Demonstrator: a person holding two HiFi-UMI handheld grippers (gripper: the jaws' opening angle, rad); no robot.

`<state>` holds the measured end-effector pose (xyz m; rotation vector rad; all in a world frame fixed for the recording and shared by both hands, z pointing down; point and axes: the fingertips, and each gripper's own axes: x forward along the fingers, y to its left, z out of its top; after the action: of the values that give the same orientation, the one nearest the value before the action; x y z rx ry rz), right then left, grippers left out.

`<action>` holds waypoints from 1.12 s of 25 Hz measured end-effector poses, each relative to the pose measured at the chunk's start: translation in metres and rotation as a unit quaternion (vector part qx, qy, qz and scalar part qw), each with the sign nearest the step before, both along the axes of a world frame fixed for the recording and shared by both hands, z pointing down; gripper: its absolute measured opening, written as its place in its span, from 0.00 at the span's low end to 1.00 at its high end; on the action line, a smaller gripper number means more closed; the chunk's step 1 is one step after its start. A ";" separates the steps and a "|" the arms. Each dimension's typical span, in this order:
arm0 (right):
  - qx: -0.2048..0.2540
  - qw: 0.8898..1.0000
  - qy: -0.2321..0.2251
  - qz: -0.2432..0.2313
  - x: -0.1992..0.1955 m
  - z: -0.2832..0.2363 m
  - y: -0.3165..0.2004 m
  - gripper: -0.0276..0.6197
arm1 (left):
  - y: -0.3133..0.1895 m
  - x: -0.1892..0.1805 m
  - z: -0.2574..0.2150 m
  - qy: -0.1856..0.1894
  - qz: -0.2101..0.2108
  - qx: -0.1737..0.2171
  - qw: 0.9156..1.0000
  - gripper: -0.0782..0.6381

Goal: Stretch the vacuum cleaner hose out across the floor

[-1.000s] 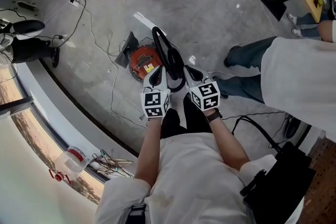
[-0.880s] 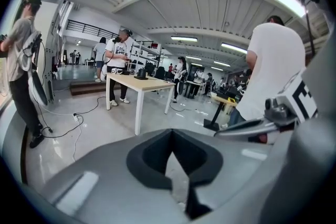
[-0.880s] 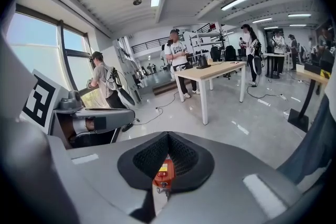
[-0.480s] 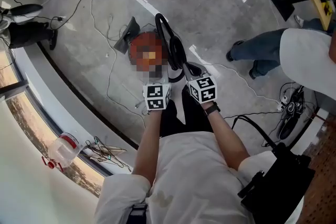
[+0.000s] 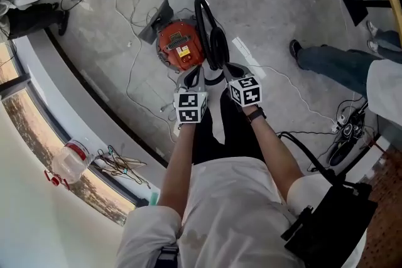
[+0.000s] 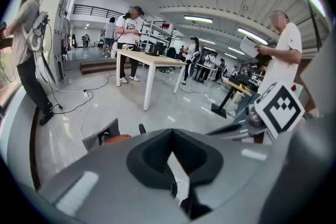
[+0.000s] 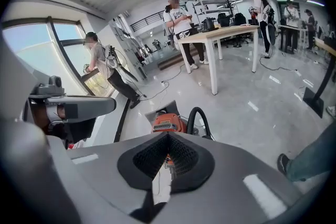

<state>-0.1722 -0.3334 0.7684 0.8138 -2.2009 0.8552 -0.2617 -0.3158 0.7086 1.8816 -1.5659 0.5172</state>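
An orange vacuum cleaner sits on the concrete floor with its black hose looped up beside it on the right. My left gripper and right gripper are held side by side just short of it, both shut and empty. In the left gripper view the shut left gripper hides most of the vacuum cleaner. In the right gripper view the vacuum cleaner and the hose loop show just beyond the shut right gripper.
Thin cables trail over the floor left of the vacuum. A bystander's legs stand at the right. A white table stands farther off. A raised window ledge runs along the left, with a plastic bottle on it.
Both grippers stay shut and together. The vacuum now lies a little farther ahead of them in the head view. The bystander's legs have stepped off to the right.
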 end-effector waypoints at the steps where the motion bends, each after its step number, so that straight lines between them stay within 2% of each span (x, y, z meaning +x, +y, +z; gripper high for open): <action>1: -0.004 1.000 0.002 -0.003 -0.001 0.006 -0.001 0.03 | 0.000 -0.001 0.004 0.000 -0.001 -0.003 1.000 0.11; 9: -0.029 0.999 0.006 -0.018 -0.005 0.036 -0.002 0.03 | -0.004 -0.009 0.028 0.002 -0.014 -0.024 1.000 0.11; 16: -0.045 0.999 0.009 -0.014 0.000 0.054 -0.004 0.04 | -0.012 -0.005 0.046 0.007 -0.009 -0.037 0.999 0.11; 25: -0.072 0.997 0.003 -0.021 -0.012 0.104 -0.006 0.15 | -0.007 -0.006 0.096 0.006 -0.003 -0.069 0.998 0.11; 27: -0.085 0.996 -0.009 -0.016 -0.015 0.118 -0.008 0.22 | -0.005 -0.005 0.108 0.007 -0.002 -0.078 0.997 0.11; 28: -0.092 0.996 -0.017 -0.012 -0.017 0.125 -0.011 0.29 | -0.005 -0.005 0.114 0.008 -0.001 -0.083 0.997 0.11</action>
<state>-0.1894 -0.3443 0.8935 0.6875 -2.1191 1.0507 -0.2665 -0.3203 0.8226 1.7546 -1.4677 0.6105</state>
